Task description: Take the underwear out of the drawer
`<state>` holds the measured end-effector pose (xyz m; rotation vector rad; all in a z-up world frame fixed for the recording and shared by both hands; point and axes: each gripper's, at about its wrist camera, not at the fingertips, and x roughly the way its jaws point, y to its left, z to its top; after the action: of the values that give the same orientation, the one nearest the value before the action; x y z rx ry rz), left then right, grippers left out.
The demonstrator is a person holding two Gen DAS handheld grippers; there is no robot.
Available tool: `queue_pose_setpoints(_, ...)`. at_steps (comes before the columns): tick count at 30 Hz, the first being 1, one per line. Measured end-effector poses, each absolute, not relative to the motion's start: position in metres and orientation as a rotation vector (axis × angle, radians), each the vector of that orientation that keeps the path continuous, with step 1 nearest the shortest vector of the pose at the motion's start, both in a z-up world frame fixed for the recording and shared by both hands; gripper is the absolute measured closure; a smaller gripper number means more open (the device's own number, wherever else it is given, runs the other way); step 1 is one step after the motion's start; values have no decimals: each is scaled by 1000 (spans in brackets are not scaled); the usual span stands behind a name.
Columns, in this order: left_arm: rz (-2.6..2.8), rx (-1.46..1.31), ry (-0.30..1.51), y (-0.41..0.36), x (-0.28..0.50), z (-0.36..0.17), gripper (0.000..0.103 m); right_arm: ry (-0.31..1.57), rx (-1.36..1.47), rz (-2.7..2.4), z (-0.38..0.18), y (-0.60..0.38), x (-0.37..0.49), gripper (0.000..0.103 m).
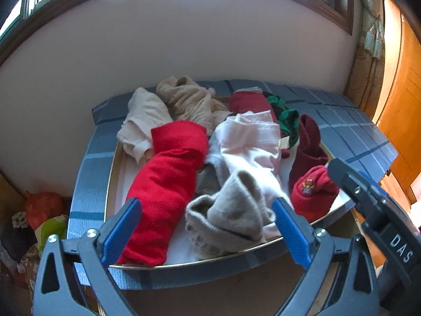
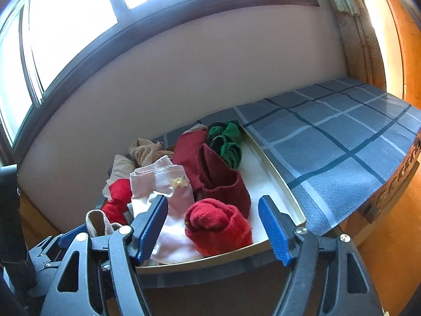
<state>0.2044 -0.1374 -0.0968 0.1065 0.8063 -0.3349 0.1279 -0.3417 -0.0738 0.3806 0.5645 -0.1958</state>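
Note:
The drawer (image 1: 236,255) stands pulled out, full of rolled clothes. Pale pink underwear (image 1: 250,137) with a small bow (image 2: 179,182) lies in its middle. Around it are a red roll (image 1: 168,179), a grey sock (image 1: 231,216), a red sock ball (image 2: 218,226) and dark red cloth (image 2: 221,181). My left gripper (image 1: 206,202) hangs open over the front edge, and its fingers touch nothing. My right gripper (image 2: 213,200) is open above the front right corner, with the red sock ball below the gap and its pads off it.
A blue checked cover (image 2: 342,137) lies on the dresser top to the right of the drawer. Green-black socks (image 2: 226,144) and beige stockings (image 1: 189,97) fill the back. Bags (image 1: 42,210) sit on the floor at left, a wooden door (image 1: 405,105) at right, a wall and window behind.

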Motion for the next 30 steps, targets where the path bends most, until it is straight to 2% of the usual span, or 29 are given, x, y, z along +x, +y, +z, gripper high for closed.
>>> queue_pose_setpoints(12,-285,219,784,-148,199,-107,3,584,322,-228,-75,-340,128,30)
queue_pose_setpoints(30,-302,208,773,-137,167,-108,3,539,294,-230,-69,-329,111,30)
